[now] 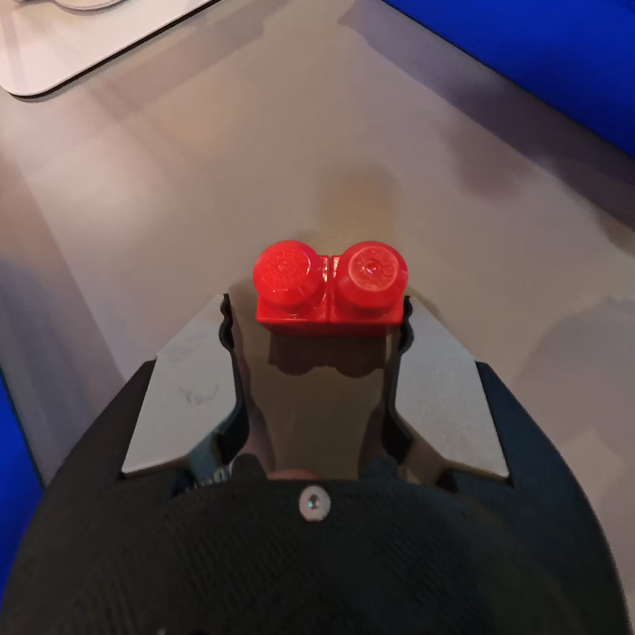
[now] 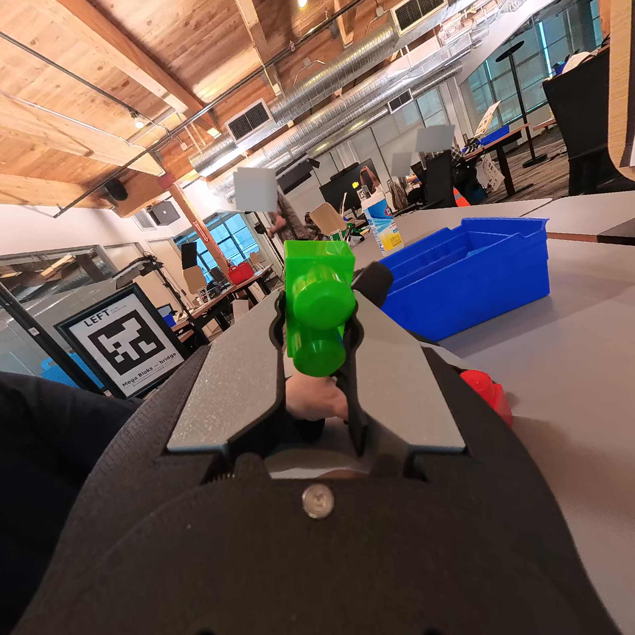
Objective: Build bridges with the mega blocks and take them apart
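In the left wrist view, two red one-stud blocks (image 1: 329, 292) stand side by side on the grey table (image 1: 309, 154), studs up. My left gripper (image 1: 316, 309) is open, with its fingers on either side of the pair. The left pad (image 1: 226, 319) stands clear of the blocks; the right pad (image 1: 407, 319) is at the block's edge. In the right wrist view, my right gripper (image 2: 318, 330) is shut on a green two-stud block (image 2: 319, 302) and holds it in the air, studs towards the camera. A red block (image 2: 488, 395) shows on the table, partly hidden behind the right finger.
A blue bin (image 2: 481, 275) stands on the table at the right, and its blue wall (image 1: 549, 51) shows in the left wrist view. A white pad (image 1: 68, 44) lies at the far left. A framed marker sign (image 2: 120, 340) and a wipes canister (image 2: 383, 226) stand farther off. The gap from one gripper's tips to the other's is roughly 20 centimeters.
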